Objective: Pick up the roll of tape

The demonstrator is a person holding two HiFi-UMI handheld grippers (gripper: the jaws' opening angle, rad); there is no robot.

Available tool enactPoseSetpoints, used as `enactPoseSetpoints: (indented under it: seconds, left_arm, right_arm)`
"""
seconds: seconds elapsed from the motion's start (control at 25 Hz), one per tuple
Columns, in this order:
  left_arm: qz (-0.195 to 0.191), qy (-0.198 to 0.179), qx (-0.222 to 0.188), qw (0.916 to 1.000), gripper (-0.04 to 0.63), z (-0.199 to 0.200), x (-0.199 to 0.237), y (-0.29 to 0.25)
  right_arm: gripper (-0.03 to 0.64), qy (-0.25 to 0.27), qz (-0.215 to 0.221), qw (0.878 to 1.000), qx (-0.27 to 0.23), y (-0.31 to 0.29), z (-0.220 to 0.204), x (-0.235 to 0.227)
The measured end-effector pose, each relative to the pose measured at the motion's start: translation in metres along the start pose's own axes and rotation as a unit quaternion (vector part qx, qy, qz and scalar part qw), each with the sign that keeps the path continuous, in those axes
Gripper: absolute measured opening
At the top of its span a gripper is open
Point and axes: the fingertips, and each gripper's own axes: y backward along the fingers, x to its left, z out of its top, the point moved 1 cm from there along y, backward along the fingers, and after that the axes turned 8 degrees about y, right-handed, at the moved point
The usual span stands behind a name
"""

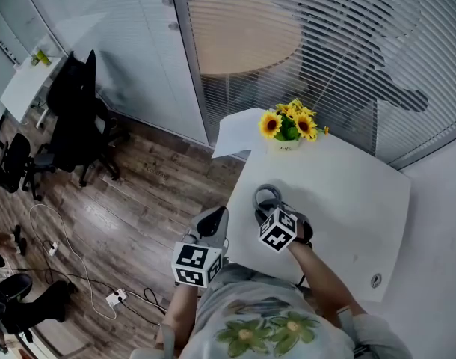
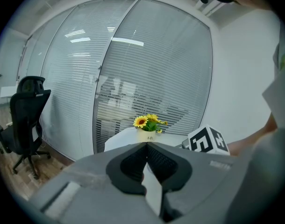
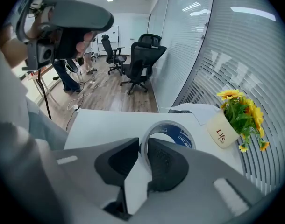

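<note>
Right gripper (image 3: pixel 143 146), low in the frame, pinches the wall of the roll of tape (image 3: pixel 179 133) at centre, over the table (image 3: pixel 100 125). The grasp looks made; lifting clear is left. Left gripper (image 2: pixel 146 146) is closed and empty.

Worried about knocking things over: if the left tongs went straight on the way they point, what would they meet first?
Likely the sunflower pot on the white table; it sits right above the left tongs' closed tips, though depth is unclear.

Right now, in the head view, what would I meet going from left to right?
black office chair → left gripper → roll of tape
</note>
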Motion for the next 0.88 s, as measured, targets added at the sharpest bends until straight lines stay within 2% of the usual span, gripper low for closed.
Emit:
enactPoseSetpoints:
  seconds: [0.88]
  left_arm:
    - [-0.004,-0.003,-0.004,1.0,0.004,-0.002,-0.009,0.002]
  right_arm:
    - [0.066,0.002,-0.029,0.997,-0.071,0.05,0.035,0.002]
